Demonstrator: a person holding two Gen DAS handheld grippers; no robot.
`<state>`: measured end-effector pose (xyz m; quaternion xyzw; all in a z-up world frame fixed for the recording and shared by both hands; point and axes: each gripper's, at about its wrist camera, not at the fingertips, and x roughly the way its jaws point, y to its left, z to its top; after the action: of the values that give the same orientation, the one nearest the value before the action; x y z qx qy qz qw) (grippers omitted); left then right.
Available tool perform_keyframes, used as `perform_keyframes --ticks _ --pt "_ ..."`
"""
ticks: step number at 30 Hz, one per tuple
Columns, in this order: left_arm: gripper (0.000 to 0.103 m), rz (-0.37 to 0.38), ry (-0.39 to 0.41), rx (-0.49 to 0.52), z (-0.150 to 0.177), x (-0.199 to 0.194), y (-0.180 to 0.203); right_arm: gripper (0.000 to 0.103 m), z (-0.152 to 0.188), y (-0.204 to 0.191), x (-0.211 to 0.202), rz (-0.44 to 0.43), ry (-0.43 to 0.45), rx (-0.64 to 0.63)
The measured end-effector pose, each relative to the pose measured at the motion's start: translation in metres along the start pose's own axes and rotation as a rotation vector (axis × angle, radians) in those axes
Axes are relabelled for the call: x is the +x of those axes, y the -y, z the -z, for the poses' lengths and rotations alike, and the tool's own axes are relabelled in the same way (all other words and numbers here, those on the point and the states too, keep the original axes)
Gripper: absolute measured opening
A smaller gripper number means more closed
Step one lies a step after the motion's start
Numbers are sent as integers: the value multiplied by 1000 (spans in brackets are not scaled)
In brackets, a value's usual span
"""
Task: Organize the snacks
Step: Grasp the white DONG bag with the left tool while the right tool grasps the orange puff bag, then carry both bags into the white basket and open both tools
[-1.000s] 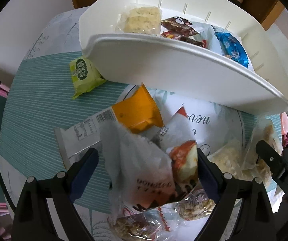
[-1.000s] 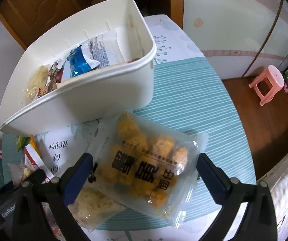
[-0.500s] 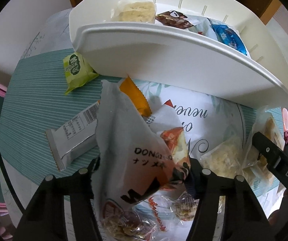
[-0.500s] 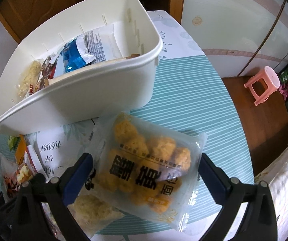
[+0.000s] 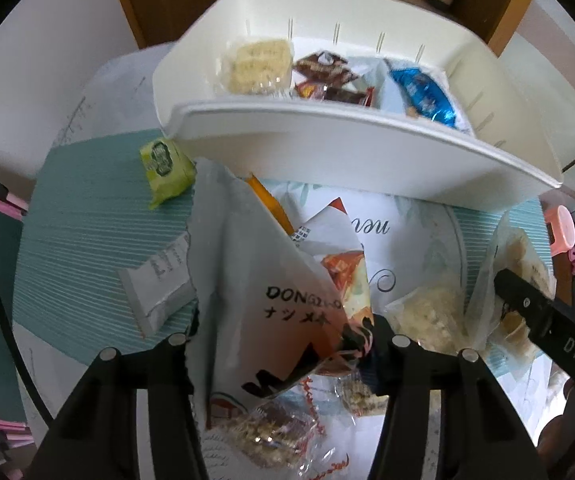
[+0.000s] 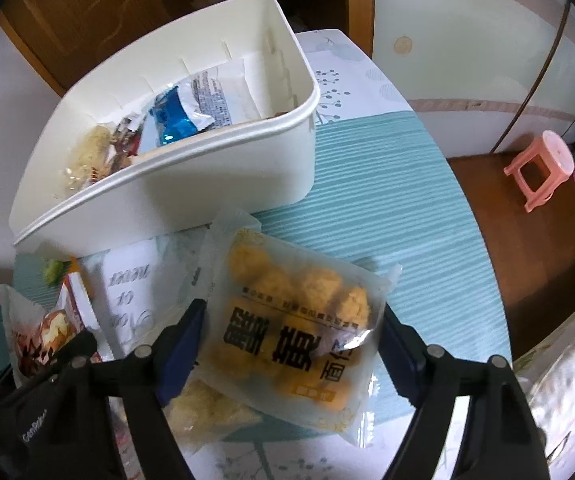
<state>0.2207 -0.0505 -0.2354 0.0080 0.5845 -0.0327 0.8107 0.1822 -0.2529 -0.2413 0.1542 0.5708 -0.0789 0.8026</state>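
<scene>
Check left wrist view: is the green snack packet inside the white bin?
No, the green snack packet lies on the striped cloth just outside the white bin.

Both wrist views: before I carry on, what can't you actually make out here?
- Left wrist view: the left gripper pads are hidden by the grey snack bag, so contact is unseen.
- Left wrist view: the silver packet is partly covered by that bag.
- Right wrist view: the white bin near wall hides its floor.
- Right wrist view: the pale packet lies partly under the yellow snack bag.

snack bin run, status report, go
Left gripper closing on grey snack bag. Right gripper closing around yellow puff pack. White bin ahead, path clear.
</scene>
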Motion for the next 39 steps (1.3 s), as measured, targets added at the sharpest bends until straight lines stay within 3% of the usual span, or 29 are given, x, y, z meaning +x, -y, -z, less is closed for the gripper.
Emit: perform_keyframes --ticks 16,22,30,33,36,37,39 --pt "53 44 127 23 -9 -93 -23 81 16 -13 -85 -187 88 -34" --pt "53 38 212 48 -33 -127 -20 81 -7 -37 -128 -247 183 -88" --pt "53 35 359 71 -91 -169 -15 82 -52 -67 -176 -274 334 -154" --pt "54 25 406 77 -114 -179 -14 69 -68 -73 -186 -244 391 -182" --pt "54 17 433 87 -133 -181 -10 62 -85 -77 -190 -227 437 -186" --pt "54 4 440 97 -141 -178 -7 50 -88 -79 -190 -218 450 -194" --pt "54 -20 425 108 -153 -166 -2 36 -103 -89 -180 -173 457 -231"
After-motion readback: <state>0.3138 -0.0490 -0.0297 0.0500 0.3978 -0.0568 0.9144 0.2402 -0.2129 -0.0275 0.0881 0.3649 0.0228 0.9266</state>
